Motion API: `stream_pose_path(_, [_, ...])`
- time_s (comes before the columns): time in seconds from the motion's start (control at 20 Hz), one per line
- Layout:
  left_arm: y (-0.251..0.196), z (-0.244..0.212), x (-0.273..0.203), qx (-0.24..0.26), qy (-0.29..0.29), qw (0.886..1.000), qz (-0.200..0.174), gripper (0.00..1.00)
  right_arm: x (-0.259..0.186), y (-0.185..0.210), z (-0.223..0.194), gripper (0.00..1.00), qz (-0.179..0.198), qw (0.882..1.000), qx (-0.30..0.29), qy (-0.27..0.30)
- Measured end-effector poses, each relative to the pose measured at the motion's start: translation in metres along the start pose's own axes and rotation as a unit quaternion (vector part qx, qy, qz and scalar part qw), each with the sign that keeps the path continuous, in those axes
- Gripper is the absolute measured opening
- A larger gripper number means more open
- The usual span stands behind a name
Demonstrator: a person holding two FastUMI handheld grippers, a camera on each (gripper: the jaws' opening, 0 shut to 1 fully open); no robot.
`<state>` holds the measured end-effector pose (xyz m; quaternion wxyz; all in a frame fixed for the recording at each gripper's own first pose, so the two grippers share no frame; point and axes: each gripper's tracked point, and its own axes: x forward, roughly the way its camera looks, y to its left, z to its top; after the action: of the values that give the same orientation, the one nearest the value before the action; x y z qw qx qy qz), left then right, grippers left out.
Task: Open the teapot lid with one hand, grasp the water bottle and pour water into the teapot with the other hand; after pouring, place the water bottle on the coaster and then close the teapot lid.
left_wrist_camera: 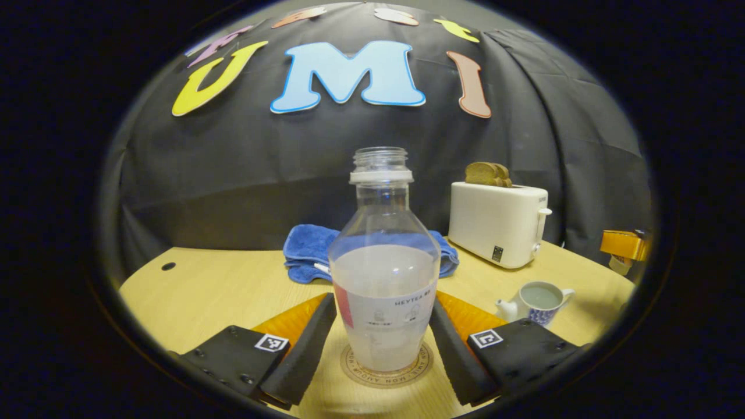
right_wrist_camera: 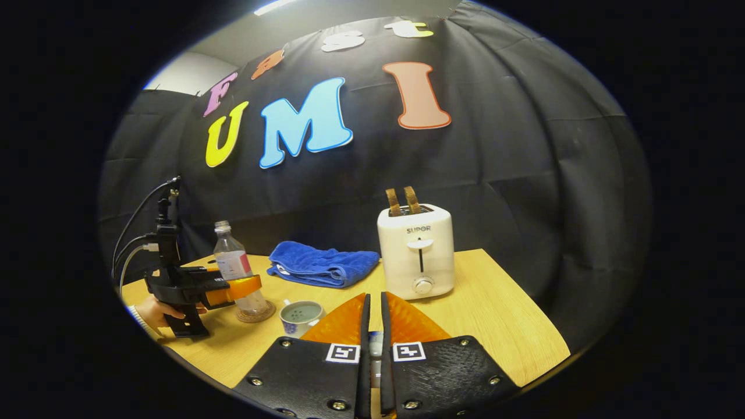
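Left gripper view has the left gripper spread around the water bottle, fingers flanking the lower body on either side with a sliver of gap showing, so I can't tell if they actually press on it. The bottle is clear plastic, uncapped, rounded shoulders, about half full of cloudy water, standing upright on a round coaster with printed lettering around its rim. Off to the right sits the small white teapot, lid off, liquid visible inside.

In the right gripper view, the right gripper is pinched nearly closed on something small and pale between its fingers; can't make out what. Smooth wooden table, fluffy blue towel, glossy white toaster with bread sticking up.
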<state>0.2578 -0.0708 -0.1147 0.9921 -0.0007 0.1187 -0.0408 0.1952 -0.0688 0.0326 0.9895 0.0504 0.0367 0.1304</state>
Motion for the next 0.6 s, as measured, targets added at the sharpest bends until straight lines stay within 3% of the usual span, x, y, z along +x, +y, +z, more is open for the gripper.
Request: stream_pose_path(0.6, [-0.017, -0.006, -0.093, -0.021, -0.026, 0.999, -0.019, 1.00, 0.073, 0.095, 0.012, 0.06, 0.076, 0.997, 0.020, 0.027])
